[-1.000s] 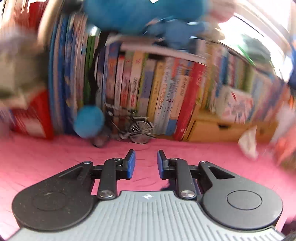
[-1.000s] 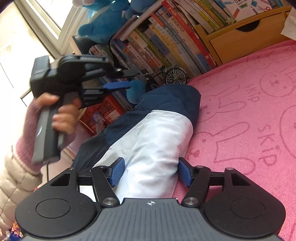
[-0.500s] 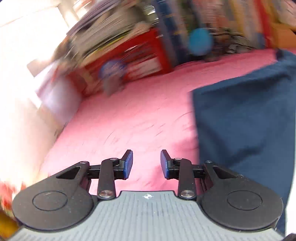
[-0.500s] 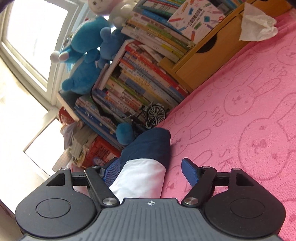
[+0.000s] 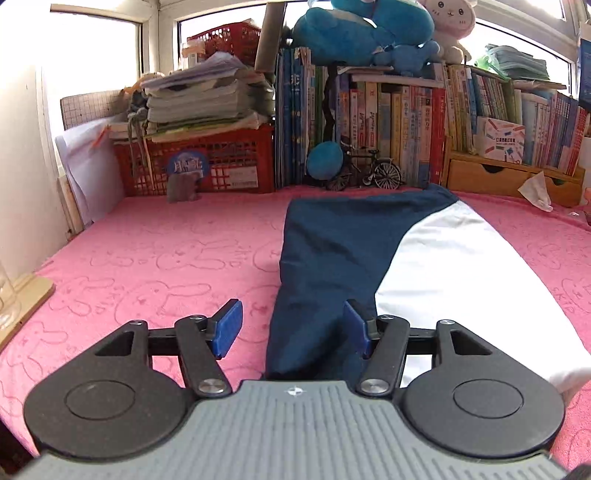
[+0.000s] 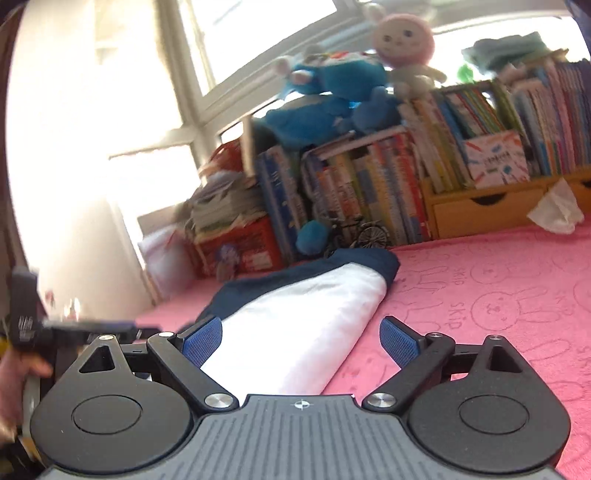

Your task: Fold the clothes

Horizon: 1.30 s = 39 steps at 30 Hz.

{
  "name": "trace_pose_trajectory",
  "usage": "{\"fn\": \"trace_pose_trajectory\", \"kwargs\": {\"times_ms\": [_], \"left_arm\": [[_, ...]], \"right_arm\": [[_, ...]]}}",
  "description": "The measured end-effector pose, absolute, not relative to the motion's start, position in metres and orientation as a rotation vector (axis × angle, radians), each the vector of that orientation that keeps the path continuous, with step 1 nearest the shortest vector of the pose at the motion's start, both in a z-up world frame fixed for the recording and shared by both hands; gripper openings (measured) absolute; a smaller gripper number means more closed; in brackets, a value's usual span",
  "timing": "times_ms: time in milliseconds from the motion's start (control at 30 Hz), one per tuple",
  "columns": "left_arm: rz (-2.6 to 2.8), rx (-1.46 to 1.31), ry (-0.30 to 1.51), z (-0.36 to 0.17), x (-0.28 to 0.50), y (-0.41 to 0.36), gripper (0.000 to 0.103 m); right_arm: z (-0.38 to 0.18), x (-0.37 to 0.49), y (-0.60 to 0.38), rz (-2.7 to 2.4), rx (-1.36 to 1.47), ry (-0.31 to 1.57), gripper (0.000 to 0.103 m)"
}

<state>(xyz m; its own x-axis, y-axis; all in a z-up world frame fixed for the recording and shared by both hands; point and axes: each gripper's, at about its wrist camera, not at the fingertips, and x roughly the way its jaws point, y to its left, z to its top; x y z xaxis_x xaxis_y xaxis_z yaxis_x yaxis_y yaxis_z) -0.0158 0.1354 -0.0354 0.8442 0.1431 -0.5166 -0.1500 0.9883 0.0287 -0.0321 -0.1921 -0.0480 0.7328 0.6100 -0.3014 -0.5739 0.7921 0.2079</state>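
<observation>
A folded navy and white garment lies lengthwise on the pink rabbit-print towel. My left gripper hovers low at its near end. Its jaws are opening, and the navy left edge lies between them without either pad pressing on it. In the right wrist view the same garment shows its white side. My right gripper stands over the near end, jaws opening wide around the white cloth and clear of it. The left gripper appears blurred at the left edge, held by a hand.
Along the back stand rows of books, a red basket under stacked papers, blue plush toys, a small model bicycle and a wooden drawer box with a tissue. A wall closes the left side.
The left view swung from the bookshelf down onto the garment and its jaws widened. The right gripper rolled level, drew back along the garment and opened wider. The left gripper dropped low.
</observation>
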Motion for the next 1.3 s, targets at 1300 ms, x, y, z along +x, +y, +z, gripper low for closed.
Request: {"fn": "trace_pose_trajectory", "kwargs": {"times_ms": [1300], "left_arm": [[-0.201,-0.853,0.748,-0.060,0.095,0.227,0.078]], "right_arm": [[-0.069,0.089,-0.219,0.591,0.364,0.669,0.095]]}}
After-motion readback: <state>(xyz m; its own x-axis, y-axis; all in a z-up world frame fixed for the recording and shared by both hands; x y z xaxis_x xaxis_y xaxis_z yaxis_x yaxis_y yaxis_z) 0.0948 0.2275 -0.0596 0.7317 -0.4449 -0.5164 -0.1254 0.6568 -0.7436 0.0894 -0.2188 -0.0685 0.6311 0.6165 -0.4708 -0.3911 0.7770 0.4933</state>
